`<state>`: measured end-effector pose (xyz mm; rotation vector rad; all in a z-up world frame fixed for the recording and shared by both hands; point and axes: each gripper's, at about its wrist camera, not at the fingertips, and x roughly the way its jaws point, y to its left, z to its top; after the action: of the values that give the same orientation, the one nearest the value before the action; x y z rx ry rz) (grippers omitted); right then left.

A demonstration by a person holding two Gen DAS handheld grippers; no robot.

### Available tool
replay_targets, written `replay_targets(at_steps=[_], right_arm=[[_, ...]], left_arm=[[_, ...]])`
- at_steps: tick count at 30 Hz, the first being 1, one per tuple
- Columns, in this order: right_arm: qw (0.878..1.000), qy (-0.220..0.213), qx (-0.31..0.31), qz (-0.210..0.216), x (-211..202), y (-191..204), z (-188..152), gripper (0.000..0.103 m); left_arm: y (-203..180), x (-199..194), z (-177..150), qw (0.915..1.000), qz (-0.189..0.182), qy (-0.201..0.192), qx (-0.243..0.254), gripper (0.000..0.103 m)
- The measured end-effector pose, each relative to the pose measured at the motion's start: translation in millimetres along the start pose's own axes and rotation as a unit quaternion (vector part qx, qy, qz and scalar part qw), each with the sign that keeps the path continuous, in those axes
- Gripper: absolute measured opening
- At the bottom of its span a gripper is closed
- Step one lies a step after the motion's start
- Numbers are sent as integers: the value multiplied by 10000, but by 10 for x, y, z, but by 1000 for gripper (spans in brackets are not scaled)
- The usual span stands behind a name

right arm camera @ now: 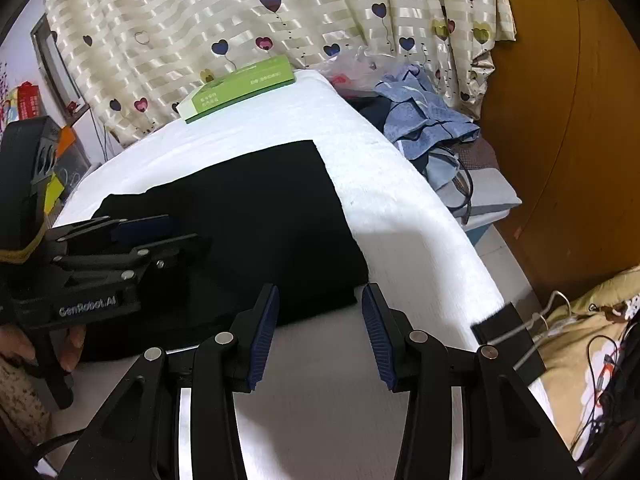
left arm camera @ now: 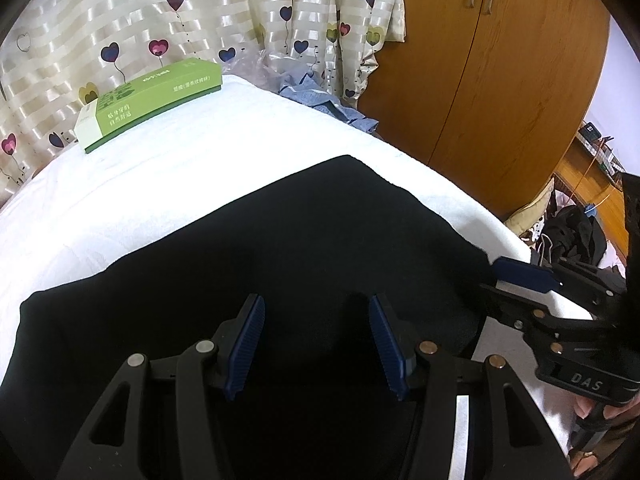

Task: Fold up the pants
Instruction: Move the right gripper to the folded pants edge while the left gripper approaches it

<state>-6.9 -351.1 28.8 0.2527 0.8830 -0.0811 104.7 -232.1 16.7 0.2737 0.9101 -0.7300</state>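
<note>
The black pants (right arm camera: 240, 216) lie folded flat on the white-covered tabletop (right arm camera: 400, 232). Soft, limp and light, they are best pinched at a corner or hem. The left gripper (left arm camera: 316, 340) and the right gripper (right arm camera: 318, 332) both hold fingers wide, gripping nothing.

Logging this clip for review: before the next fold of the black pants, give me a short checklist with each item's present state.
1. Black pants lie flat on the white towel: ok.
2. Left gripper open, nothing between the pads: ok.
3. Right gripper open, at the pants' near right corner: ok.
4. Green box clear of the pants at the far end: ok.
5. Blue garment off the towel's edge, not in the way: ok.
6. Layers under the top fold aligned: cannot tell.
</note>
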Motion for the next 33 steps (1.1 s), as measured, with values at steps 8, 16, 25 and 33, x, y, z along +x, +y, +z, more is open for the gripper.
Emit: replay_targets(at_steps=[8,16,25,33], right_arm=[[9993,-147,17,343,-127,-62,-16,45],[9971,3,386,657,-62,-71,-103,45],[9937,-19,534,989,98,22,58,52],[9800,-219,1234,1548,148,-145,119,52]], left_arm=[[-76,-38,-38,10000,-5,18,-84,57],[-138,-112,-102,9999,73,76,-129,57],[-142,-120,-177,9997,18,162,-166,57],[-25,-154,-217,9989,-262,119,-360,58]])
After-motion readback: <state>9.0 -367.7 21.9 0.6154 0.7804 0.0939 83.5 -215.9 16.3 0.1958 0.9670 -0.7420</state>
